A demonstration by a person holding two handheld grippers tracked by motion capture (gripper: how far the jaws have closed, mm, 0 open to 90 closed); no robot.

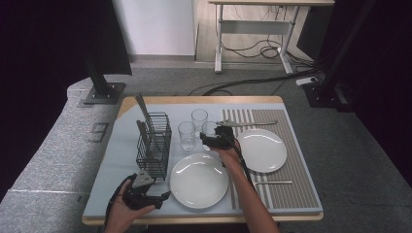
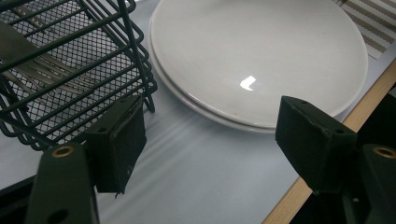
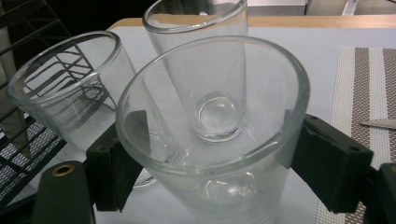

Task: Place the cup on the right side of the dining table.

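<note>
nearest glass [image 3: 212, 135] clamped in right claw [image 3: 212, 154], tilted for lifting | left claw [image 2: 210, 144] wide open, empty, idling by plate [image 2: 261, 56]

Grey carpet [image 1: 340, 145] covers the floor around the wooden table [image 1: 204, 219], whose tabletop is laid with a pale blue cloth [image 1: 116, 165] and, along its right side, a brown-and-white striped placemat [image 1: 286, 194]. Beyond the far edge stands a white wall panel [image 1: 155, 26], with dark curtains [image 1: 43, 58] hanging at the left and right of the room. At the back right is a desk [image 1: 272, 2] on a white metal frame, black cables [image 1: 252, 51] looped on the floor beneath it (some trail toward a power strip [image 1: 307, 81]). A black post stands on a base plate [image 1: 104, 93] off the table's far left corner. The lighting is even.
</note>
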